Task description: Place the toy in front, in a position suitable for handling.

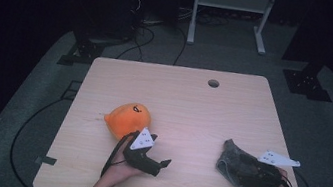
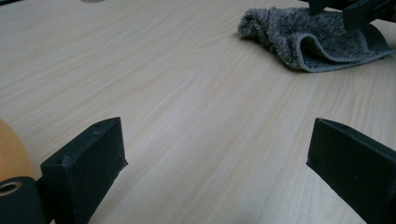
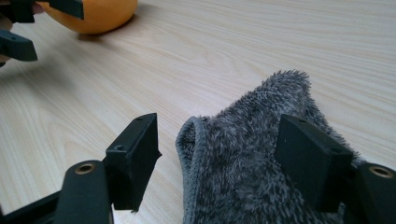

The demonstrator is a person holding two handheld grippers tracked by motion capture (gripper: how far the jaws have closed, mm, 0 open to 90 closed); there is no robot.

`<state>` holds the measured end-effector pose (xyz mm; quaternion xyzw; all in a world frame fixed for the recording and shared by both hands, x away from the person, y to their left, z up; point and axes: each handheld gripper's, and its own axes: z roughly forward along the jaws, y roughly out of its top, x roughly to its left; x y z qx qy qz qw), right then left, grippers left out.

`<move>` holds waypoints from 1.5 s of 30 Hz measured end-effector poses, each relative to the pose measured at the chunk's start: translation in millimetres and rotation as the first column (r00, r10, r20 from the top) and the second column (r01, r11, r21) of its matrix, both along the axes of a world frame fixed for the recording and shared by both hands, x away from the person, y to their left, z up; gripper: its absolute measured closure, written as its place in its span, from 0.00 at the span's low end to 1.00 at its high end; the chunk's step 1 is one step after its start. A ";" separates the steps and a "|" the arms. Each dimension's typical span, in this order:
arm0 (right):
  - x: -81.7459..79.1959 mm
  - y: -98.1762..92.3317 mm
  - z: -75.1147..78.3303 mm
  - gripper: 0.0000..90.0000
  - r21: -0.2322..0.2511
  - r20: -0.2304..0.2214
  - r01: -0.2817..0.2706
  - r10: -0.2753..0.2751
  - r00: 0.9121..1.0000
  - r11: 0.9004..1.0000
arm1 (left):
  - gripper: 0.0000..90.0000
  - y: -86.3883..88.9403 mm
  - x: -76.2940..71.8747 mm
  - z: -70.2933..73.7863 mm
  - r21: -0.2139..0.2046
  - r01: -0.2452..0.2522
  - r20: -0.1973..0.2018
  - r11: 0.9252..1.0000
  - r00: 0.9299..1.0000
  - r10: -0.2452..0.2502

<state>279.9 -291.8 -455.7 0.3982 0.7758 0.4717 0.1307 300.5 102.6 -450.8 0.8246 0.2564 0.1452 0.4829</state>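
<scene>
Right gripper (image 3: 217, 161) jaws wide open, straddling folded grey fuzzy cloth (image 3: 252, 158) at table's (image 1: 188, 102) 4 o'clock; left gripper (image 2: 217, 161) open, empty, round orange plush toy (image 1: 128, 118) at its 11 o'clock

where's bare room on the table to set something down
The wide middle between the orange plush and the grey cloth is bare, and so is the far half up to the round hole. It is crowded at the near corners.
</scene>
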 end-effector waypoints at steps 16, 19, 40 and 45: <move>1.5 4.7 -1.8 0.32 0.002 -0.006 -0.011 0.011 1.000 1.000 | 0.03 28.7 10.3 44.5 -0.016 -0.073 0.122 0.997 0.990 0.074; 1.1 5.0 -1.9 0.32 0.000 -0.006 -0.011 0.011 1.000 1.000 | 0.03 35.1 12.5 50.2 -0.025 -0.087 0.130 0.996 0.988 0.089; -0.4 5.8 -0.3 0.32 -0.004 0.003 -0.004 0.004 1.000 1.000 | 0.03 83.7 26.2 79.5 -0.020 -0.162 0.183 0.987 0.969 0.163; -0.5 5.6 -0.6 0.32 -0.006 0.003 -0.004 0.004 1.000 1.000 | 0.03 97.9 32.4 77.7 -0.029 -0.202 0.186 0.979 0.961 0.204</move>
